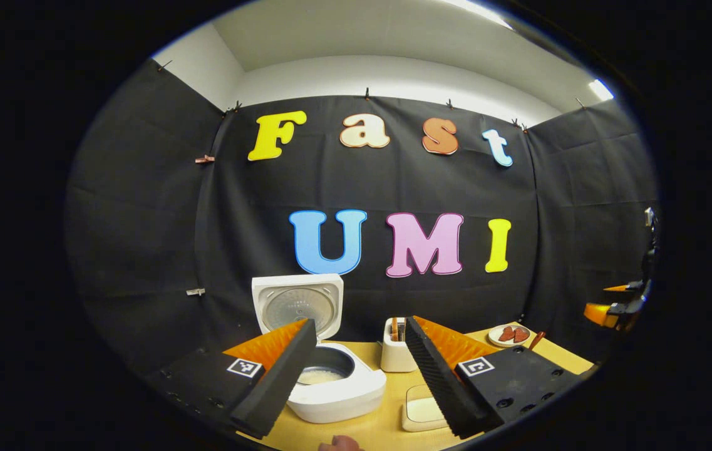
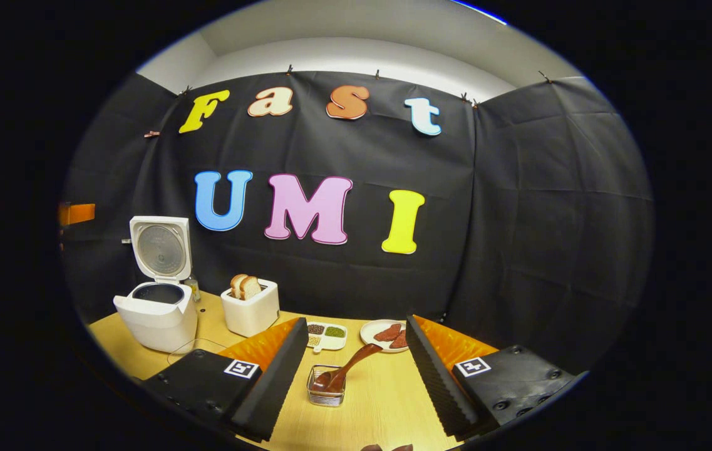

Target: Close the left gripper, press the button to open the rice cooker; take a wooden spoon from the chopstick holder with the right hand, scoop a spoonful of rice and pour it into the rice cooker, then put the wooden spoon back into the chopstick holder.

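Right gripper view: wooden spoon [image 2: 348,368] tilted (handle upper-right).

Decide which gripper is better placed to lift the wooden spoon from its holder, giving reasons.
Right. The brown wooden spoon in the clear square holder lies between the right gripper's open fingers; the left gripper faces the open white rice cooker.

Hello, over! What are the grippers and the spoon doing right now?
Both grippers open, empty. Rice cooker lid up. Wooden spoon in chopstick holder. Nothing blocking.
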The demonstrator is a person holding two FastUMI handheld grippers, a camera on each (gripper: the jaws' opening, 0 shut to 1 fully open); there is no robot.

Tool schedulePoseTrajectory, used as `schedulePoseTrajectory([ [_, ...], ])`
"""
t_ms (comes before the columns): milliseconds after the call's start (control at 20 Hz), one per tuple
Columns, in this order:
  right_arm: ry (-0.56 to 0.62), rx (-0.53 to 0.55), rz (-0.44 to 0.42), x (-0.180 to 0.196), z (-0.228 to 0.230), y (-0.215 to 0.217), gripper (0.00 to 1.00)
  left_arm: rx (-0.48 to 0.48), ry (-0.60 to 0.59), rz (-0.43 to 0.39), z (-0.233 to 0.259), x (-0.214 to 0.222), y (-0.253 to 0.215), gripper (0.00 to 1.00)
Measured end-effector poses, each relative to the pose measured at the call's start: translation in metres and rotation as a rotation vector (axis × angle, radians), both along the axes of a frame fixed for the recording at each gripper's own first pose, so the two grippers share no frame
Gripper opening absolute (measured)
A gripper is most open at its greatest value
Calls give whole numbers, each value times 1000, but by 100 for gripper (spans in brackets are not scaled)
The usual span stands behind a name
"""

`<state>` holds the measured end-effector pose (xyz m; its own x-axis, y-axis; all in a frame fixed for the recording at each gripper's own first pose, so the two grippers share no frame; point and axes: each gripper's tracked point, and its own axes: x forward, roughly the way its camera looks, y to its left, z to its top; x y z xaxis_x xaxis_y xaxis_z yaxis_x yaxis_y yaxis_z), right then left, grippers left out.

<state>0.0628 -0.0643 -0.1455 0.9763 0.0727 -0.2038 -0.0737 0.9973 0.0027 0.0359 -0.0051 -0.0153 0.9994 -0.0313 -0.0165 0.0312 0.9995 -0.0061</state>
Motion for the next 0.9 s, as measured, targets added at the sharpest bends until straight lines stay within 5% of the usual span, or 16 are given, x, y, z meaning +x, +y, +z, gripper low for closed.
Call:
schedulePoseTrajectory([
  [700,310,239,90,99,-187,14,97,21,121,142,-21,-7,-6,98],
  [900,382,302,103,119,-224,21,83,7,164,181,-36,-11,-6,98],
])
